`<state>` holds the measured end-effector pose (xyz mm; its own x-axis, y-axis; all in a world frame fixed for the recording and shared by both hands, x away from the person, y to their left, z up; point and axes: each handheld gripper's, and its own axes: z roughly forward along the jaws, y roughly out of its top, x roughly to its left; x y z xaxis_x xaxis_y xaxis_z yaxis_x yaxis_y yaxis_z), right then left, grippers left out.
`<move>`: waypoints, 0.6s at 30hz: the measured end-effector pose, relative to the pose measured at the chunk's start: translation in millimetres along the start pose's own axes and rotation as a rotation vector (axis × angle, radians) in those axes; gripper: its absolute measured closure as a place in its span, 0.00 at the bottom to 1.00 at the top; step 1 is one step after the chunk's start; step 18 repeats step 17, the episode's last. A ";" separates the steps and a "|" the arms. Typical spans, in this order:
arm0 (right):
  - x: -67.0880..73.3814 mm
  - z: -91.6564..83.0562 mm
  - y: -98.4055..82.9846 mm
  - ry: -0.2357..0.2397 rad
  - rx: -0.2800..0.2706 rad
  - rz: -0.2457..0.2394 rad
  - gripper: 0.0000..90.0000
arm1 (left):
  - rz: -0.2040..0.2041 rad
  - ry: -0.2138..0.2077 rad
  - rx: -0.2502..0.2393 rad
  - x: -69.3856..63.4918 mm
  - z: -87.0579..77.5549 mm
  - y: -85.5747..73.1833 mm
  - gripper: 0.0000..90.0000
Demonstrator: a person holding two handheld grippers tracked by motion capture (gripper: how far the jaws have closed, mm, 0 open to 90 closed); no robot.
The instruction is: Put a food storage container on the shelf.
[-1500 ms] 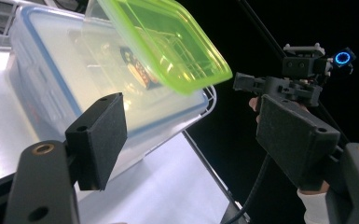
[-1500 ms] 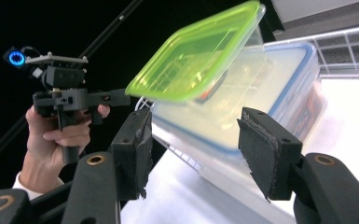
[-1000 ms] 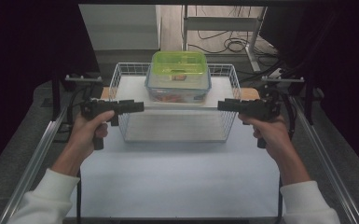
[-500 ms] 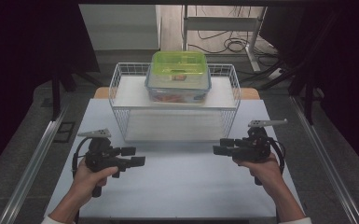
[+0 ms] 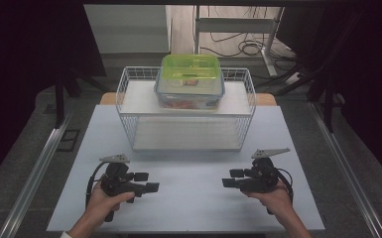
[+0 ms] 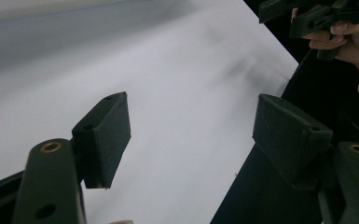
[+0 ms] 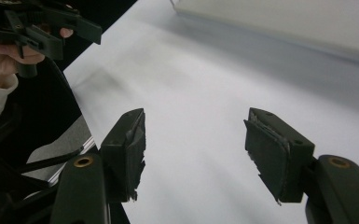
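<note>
Item 1 — wire basket (image 5: 129, 111): white, open-topped, standing at the far middle of the pale table (image 5: 188, 208). It touches neither gripper and lies well apart from both.

Item 2 — food container (image 5: 190, 91): clear box with blue clips, resting inside the basket toward its far side. A lime-green lidded box (image 5: 190, 69) sits stacked on top of it. Contents reddish, too small to identify.

Item 3 — left gripper (image 5: 146, 182): held low over the near left of the table, pointing inward toward the middle. In the left gripper view its jaws stand spread with bare table between them; nothing is pinched.

Item 4 — right gripper (image 5: 234, 177): held low over the near right of the table, facing the left one. In the right gripper view its jaws likewise stand apart over the bare surface; pads look worn at the edges, nothing held.

Status: basket and stacked containers look settled in place, both tools empty and parked near the person's edge. Judged from this layout, either the placing is finished or handling of the containers has not begun — the pictures cannot settle which. No object lies on the near half of the table awaiting pickup.
</note>
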<state>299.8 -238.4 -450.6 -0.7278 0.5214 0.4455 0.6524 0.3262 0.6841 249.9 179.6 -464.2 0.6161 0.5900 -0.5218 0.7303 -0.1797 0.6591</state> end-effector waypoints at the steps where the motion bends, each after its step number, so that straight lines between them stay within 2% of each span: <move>1: -0.1 1.3 -1.2 -0.008 0.008 -0.003 0.42 | 0.000 0.002 0.006 -0.1 0.9 -0.8 0.30; 13: 1.4 2.7 -2.0 -0.003 -0.004 -0.007 0.42 | -0.008 0.003 0.024 2.4 3.9 -3.7 0.30; 18: 1.5 3.0 -4.9 -0.016 -0.020 -0.013 0.41 | -0.008 0.011 0.019 3.2 2.7 -3.9 0.30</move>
